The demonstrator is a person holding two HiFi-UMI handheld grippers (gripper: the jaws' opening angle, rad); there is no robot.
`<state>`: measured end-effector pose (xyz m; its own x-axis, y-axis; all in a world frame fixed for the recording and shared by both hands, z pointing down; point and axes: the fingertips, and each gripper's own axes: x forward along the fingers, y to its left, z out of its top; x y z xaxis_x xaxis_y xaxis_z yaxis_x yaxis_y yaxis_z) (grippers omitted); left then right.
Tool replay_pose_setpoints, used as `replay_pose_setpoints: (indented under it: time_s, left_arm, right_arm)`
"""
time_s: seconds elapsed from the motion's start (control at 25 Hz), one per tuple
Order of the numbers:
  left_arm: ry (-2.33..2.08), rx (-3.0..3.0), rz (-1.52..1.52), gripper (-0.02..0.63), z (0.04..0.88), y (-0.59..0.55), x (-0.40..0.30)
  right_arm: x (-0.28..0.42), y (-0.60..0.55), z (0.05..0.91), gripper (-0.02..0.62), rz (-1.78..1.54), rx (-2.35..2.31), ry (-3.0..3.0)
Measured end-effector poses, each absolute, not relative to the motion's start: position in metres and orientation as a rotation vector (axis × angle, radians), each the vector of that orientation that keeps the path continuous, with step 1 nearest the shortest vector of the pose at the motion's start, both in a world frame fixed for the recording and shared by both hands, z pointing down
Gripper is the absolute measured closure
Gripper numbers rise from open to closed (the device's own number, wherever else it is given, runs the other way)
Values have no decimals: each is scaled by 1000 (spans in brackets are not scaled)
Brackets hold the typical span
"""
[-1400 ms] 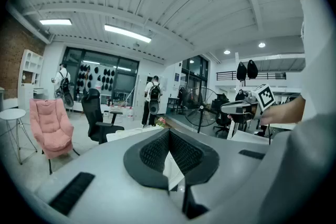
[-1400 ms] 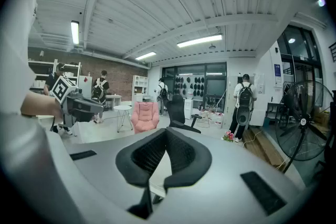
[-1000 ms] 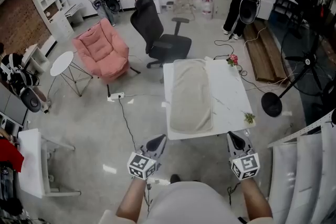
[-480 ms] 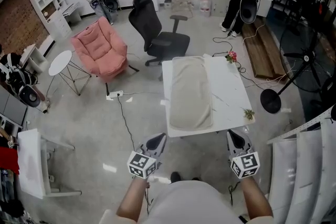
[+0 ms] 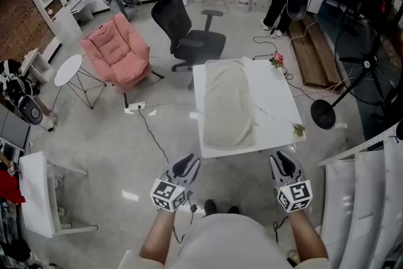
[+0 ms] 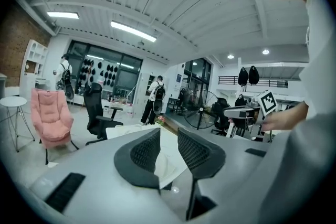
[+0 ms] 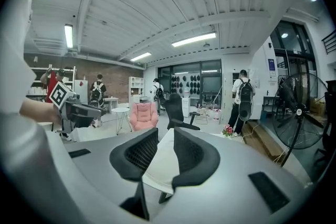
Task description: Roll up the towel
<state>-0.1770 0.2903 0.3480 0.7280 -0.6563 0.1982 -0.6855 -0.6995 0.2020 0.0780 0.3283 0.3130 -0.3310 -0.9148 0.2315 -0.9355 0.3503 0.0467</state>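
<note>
Two grippers, lower frame. Left gripper (image 5: pixel 187 164) fingers (image 6: pixel 143 153): narrow gap, just been opening, nothing between. Right gripper (image 5: pixel 282 162) fingers (image 7: pixel 137 153): likewise narrow gap, just been opening, nothing between. One towel (image 5: pixel 228 104): flat, lengthwise on left half of one white table (image 5: pixel 274 104), centre frame, above both finger pairs, apart from them. Two flower sprigs (image 5: pixel 276 60) along table's right edge.

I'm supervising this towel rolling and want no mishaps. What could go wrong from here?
The towel lies near the table's left edge, so a skewed roll might slip off. The plant sprig near the right front corner could get knocked. A cable on the floor beside the table could trip the person.
</note>
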Motion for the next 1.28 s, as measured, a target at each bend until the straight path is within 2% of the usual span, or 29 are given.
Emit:
replay_pose_setpoints:
  time_s: [0.2, 0.48, 1.28]
  left_arm:
    - [-1029, 2668, 166, 442, 351, 291, -184]
    - [-1003, 2662, 174, 420, 356, 293, -196]
    - [-908, 2692, 213, 426, 373, 282, -204]
  right_arm:
    - [74, 326, 311, 446, 123, 1646, -2381]
    - [66, 325, 311, 410, 96, 1655, -2351]
    - [51, 329, 337, 430, 164, 1729, -2296]
